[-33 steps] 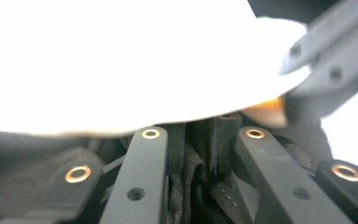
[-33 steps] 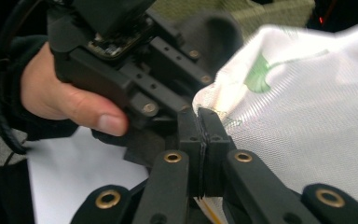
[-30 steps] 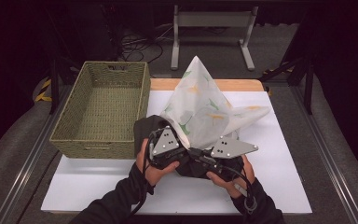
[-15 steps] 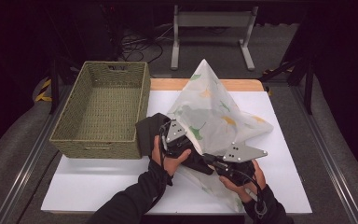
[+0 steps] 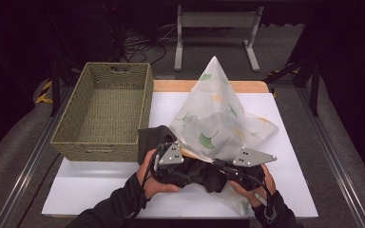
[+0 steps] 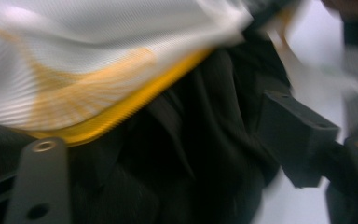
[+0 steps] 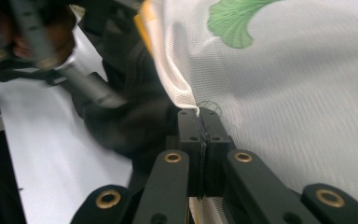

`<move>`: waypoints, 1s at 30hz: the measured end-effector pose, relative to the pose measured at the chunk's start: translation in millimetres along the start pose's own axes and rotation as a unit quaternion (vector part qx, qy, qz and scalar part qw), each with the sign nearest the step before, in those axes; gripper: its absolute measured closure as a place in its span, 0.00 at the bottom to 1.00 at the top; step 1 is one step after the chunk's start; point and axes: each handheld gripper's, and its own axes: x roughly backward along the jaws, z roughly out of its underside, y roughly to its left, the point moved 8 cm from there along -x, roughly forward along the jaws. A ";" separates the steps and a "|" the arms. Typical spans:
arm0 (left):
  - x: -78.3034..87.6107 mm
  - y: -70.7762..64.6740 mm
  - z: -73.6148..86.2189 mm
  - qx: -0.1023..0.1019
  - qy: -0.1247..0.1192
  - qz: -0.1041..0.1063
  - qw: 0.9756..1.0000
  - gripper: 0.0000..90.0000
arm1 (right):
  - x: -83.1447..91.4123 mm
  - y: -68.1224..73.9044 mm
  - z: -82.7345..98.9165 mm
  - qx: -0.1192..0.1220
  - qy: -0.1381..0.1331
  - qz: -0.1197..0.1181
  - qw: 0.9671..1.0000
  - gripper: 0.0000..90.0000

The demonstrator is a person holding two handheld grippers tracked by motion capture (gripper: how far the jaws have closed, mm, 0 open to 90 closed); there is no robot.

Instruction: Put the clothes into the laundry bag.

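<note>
A white mesh bag [image 5: 214, 114] printed with green and yellow leaves stands in a peak on the white table top [image 5: 285, 190]. A black garment [image 5: 195, 173] lies bunched at the bag's mouth, partly under the mesh. My left gripper [image 6: 168, 163] sits at the garment [image 6: 200, 154]; its jaws have just been opening and stand wide apart, with black cloth between them. My right gripper [image 7: 200, 116] is shut on the bag's edge [image 7: 186, 100], just right of the left gripper [image 5: 171, 159]. In the high view my right gripper [image 5: 221, 167] is at the bag's near side.
A woven green basket [image 5: 102, 114] stands on the table's left half, its near right corner close to my left hand. A wooden board edge [image 5: 180, 85] runs along the back. A metal stand [image 5: 216, 28] is on the floor behind the table.
My left gripper has sunk toward the table and its jaws have spread apart. My right gripper has shifted to the right, still gripping the bag. The bag's peak has shifted slightly right.
</note>
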 end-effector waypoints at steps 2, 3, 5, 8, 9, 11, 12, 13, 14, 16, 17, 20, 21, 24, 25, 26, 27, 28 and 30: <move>5.1 -1.8 7.0 -0.006 0.007 -0.002 1.000 0.17 | 2.6 1.8 -2.4 0.003 -0.003 0.005 1.000 1.00; 8.1 -0.2 11.5 -0.003 0.008 -0.009 1.000 0.17 | 4.3 1.7 -3.6 0.000 -0.008 0.002 1.000 1.00; 15.1 0.3 16.3 0.001 0.000 -0.004 1.000 0.17 | 8.8 0.7 -5.8 -0.007 -0.016 0.003 1.000 1.00; 37.1 2.1 14.7 -0.004 -0.024 -0.023 0.999 0.16 | 10.5 1.0 -3.7 -0.006 -0.016 0.003 1.000 1.00; 48.5 6.3 11.3 -0.006 -0.039 -0.041 0.998 0.15 | 10.7 1.2 -2.6 -0.007 -0.014 0.002 1.000 1.00; 61.7 13.0 6.9 -0.002 -0.056 -0.060 0.997 0.15 | 10.9 0.5 -1.8 -0.006 -0.014 0.000 1.000 1.00; 69.3 19.7 4.4 0.004 -0.063 -0.076 0.995 0.13 | 11.3 -0.2 -1.5 -0.009 -0.015 0.000 1.000 1.00; 74.9 26.2 1.8 0.012 -0.069 -0.083 0.994 0.12 | 11.3 -0.4 -1.6 -0.010 -0.015 -0.001 1.000 1.00; 78.3 33.1 0.2 0.017 -0.065 -0.089 0.994 0.11 | 11.2 -0.2 -1.6 -0.010 -0.015 -0.001 1.000 1.00; 80.3 46.7 -0.2 0.022 -0.056 -0.107 0.992 0.06 | 10.2 0.6 -1.9 -0.007 -0.013 0.001 1.000 1.00; 79.0 51.3 0.5 0.030 -0.053 -0.104 0.993 0.06 | 10.2 0.6 -1.9 -0.007 -0.013 0.001 1.000 1.00; 63.8 68.2 10.5 0.050 -0.014 -0.094 0.994 0.05 | 9.0 1.9 -1.9 -0.004 -0.009 0.001 1.000 1.00; 55.0 71.9 15.7 0.065 0.002 -0.080 0.995 0.06 | 8.6 2.1 -1.6 -0.003 -0.008 0.001 1.000 1.00; 37.0 71.1 24.1 0.058 0.043 -0.067 0.995 0.09 | 6.5 2.7 -0.3 -0.002 -0.005 -0.002 1.000 1.00; 31.9 71.4 26.0 0.056 0.052 -0.069 0.995 0.19 | 5.3 2.4 0.6 -0.001 -0.003 -0.004 1.000 1.00; 28.6 71.9 26.9 0.055 0.055 -0.068 0.995 0.19 | 5.3 2.4 0.6 -0.001 -0.003 -0.004 1.000 1.00; 23.3 71.3 28.4 0.060 0.058 -0.057 0.995 0.26 | 5.1 2.3 1.1 -0.001 -0.002 -0.004 1.000 1.00; 20.4 72.1 29.9 0.062 0.060 -0.054 0.995 0.37 | 4.8 2.1 1.4 0.000 -0.001 -0.003 1.000 1.00; 14.6 67.2 29.1 0.070 0.038 -0.023 0.997 0.60 | 4.9 2.2 1.6 0.002 0.000 -0.002 1.000 1.00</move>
